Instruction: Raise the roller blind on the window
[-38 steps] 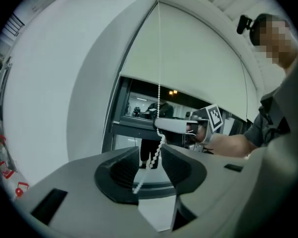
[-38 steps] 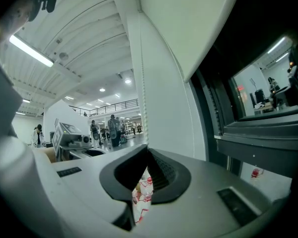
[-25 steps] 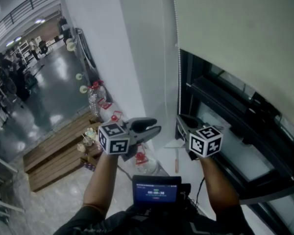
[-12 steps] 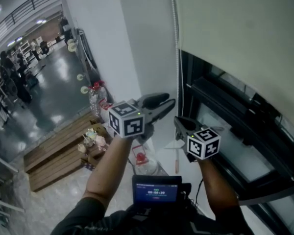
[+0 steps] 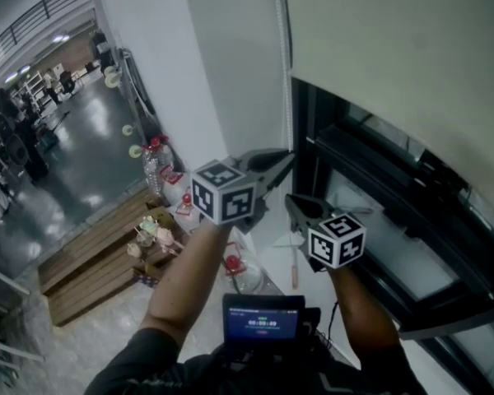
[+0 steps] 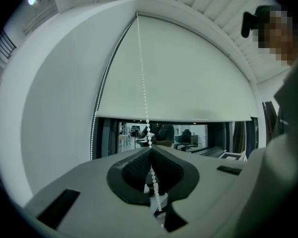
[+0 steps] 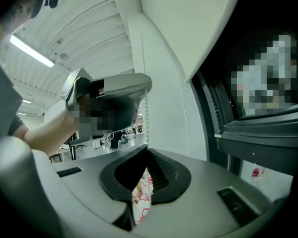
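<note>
— Where do the jaws of our left gripper (image 6: pixel 150 150) stand?

— They are closing on the bead chain (image 6: pixel 143 83). The tips pinch it, and the beads run on down between the pads.

— And our right gripper (image 7: pixel 147 150)?

— Its jaws are together, nipped on the same chain where it comes down to the tips. We hold it lower than the left gripper and to its right, the two near each other but apart.

— Where is the roller blind (image 5: pixel 395 39)?

— It covers the upper part of the window (image 5: pixel 362 163), with the dark frame and glass bare beneath its hem. The chain drops along the blind's left edge, beside the white wall (image 5: pixel 222 64).

— And below us?

— A small screen (image 5: pixel 263 319) sits at our chest, and a wooden platform (image 5: pixel 90 262) lies on the floor to the left.
</note>
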The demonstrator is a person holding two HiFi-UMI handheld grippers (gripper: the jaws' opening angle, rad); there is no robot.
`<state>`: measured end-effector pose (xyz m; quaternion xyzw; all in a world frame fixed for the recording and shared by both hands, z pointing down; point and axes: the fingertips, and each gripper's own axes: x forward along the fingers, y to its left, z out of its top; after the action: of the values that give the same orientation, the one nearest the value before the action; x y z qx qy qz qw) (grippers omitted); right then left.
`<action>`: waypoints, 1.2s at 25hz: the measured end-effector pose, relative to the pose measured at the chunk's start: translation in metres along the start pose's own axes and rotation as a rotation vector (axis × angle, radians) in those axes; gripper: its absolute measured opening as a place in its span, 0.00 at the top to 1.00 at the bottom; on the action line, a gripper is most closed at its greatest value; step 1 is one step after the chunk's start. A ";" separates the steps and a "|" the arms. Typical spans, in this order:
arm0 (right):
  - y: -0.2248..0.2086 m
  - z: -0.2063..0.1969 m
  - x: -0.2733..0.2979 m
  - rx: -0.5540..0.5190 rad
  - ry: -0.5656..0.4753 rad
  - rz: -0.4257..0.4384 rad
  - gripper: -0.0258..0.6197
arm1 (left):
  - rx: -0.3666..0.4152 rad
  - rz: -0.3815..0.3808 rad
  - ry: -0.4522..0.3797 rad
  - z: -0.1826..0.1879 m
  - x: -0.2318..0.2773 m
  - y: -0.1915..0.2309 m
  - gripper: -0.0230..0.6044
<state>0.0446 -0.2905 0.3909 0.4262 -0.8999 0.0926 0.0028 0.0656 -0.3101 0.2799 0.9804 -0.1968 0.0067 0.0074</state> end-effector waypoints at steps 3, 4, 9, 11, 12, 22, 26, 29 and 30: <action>-0.003 -0.001 0.001 0.005 -0.001 0.000 0.96 | -0.012 -0.006 -0.012 -0.002 0.002 0.001 0.96; -0.003 -0.001 0.001 0.006 0.000 0.000 0.96 | -0.013 -0.004 -0.016 -0.002 0.001 0.002 0.96; 0.000 -0.001 0.002 0.008 -0.004 0.007 0.96 | -0.013 0.011 -0.048 -0.003 -0.005 0.004 0.96; 0.001 -0.002 0.003 0.009 -0.005 0.009 0.96 | -0.016 0.019 -0.069 -0.004 -0.008 0.005 0.96; 0.002 -0.003 0.004 0.009 -0.002 0.010 0.96 | -0.020 0.022 -0.077 -0.004 -0.010 0.005 0.96; -0.001 -0.040 0.012 0.050 0.075 0.006 0.96 | -0.045 0.042 -0.039 -0.043 -0.012 0.011 0.96; -0.005 -0.053 0.012 0.064 0.101 0.001 0.96 | -0.047 0.049 -0.022 -0.057 -0.011 0.010 0.96; -0.009 -0.069 0.012 0.081 0.129 -0.007 0.96 | -0.061 0.049 0.003 -0.074 -0.008 0.010 0.96; -0.009 -0.074 0.011 0.086 0.137 -0.010 0.96 | -0.068 0.047 0.011 -0.079 -0.008 0.010 0.96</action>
<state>0.0391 -0.2926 0.4663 0.4230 -0.8907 0.1601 0.0466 0.0537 -0.3144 0.3593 0.9746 -0.2198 0.0054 0.0415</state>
